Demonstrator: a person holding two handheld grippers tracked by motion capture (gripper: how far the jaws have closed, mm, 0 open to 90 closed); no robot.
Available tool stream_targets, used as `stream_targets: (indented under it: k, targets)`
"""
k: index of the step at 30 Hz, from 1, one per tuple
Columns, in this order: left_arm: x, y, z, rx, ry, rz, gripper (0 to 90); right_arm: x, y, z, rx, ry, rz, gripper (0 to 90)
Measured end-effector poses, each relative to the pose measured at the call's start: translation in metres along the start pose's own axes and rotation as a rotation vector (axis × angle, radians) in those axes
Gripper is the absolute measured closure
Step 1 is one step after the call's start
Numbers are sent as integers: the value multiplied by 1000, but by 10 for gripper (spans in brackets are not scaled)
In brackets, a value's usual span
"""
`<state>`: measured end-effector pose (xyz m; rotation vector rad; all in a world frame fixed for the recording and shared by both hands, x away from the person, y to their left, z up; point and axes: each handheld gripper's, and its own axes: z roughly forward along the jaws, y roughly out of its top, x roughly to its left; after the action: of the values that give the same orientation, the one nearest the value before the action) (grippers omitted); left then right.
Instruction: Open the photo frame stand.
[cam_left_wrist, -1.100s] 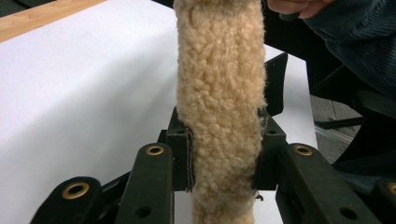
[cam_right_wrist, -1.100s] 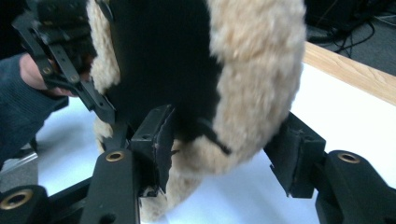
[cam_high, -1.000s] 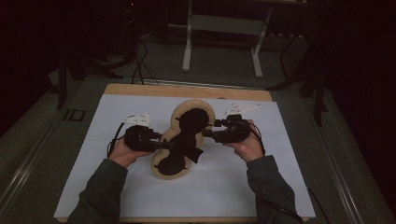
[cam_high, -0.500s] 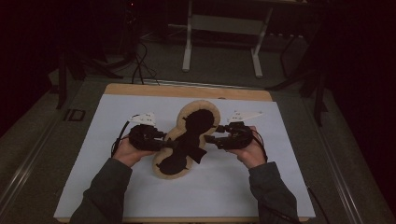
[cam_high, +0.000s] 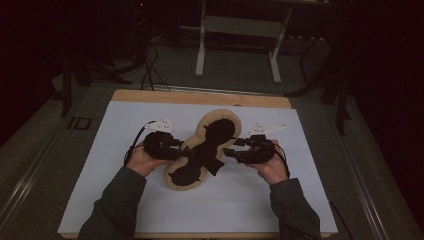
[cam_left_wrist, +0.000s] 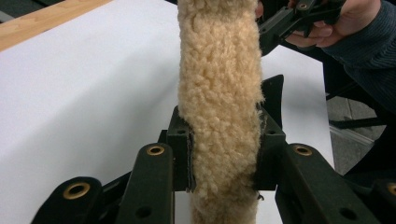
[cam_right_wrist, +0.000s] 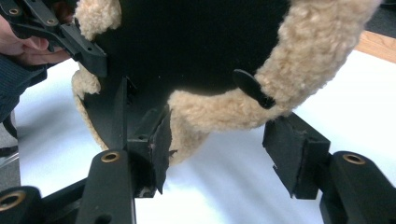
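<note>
Over the white mat (cam_high: 280, 200), the left gripper (cam_left_wrist: 224, 154) clamps the fleece-trimmed slipper's (cam_high: 202, 150) edge while the right gripper (cam_right_wrist: 219, 149), jaws wide, straddles its opposite rim. Best to seat deeper on the fleece before closing.

High view is dim, its surroundings nearly black — both gripper views brighter (nearest parts slightly soft), shadows faint.

Tan fleece piece (cam_high: 200, 150), black inner face up, lifted over white sheet.
</note>
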<state>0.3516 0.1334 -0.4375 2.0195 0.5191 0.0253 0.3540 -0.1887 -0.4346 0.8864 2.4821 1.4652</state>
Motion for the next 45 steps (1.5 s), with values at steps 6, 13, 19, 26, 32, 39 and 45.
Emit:
stream_targets:
  k: [6,13,19,26,32,39,45]
  targets:
    - [-1,3,3,10,2,10,679,1,-11,-3,-6,0,11,413]
    - [-2,5,6,16,13,9,679,4,-31,-8,-32,-24,33,419]
    - [-3,9,8,34,19,27,680,3,-44,-10,-30,-38,45,418]
    - [-4,14,13,60,24,38,680,1,-61,-18,-17,-62,57,418]
    - [-5,18,16,80,30,48,680,-2,-67,-23,-18,-69,73,417]
    - [-4,22,19,115,41,67,679,-4,-70,-28,-25,-78,86,418]
    - [-2,22,21,141,53,73,679,-5,-70,-28,-26,-78,83,418]
